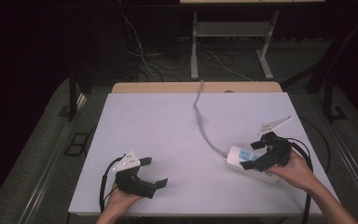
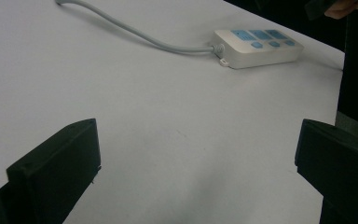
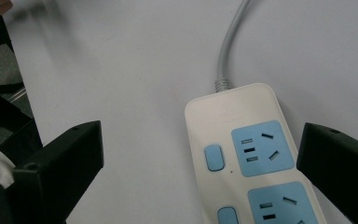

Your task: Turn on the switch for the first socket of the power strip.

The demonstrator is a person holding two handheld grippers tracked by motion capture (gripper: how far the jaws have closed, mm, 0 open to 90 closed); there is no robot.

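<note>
Left gripper point(image 1: 154, 171): near the table's point(image 1: 168, 121) front-left corner, jaws spread wide, nothing between them, over bare surface.
Grey cable point(image 1: 201, 122): runs from the table's far edge, mid-width, to the power strip.
Power strip point(image 1: 242, 156): white, blue sockets and switches, lying flat near the right edge, toward the front.
Right gripper point(image 1: 253, 154): above the strip, jaws released, straddling it without gripping.

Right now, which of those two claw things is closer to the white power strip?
The right. The right gripper hangs over the power strip, jaws open on either side of it. The left gripper sits well away across the bare table, also open.
</note>
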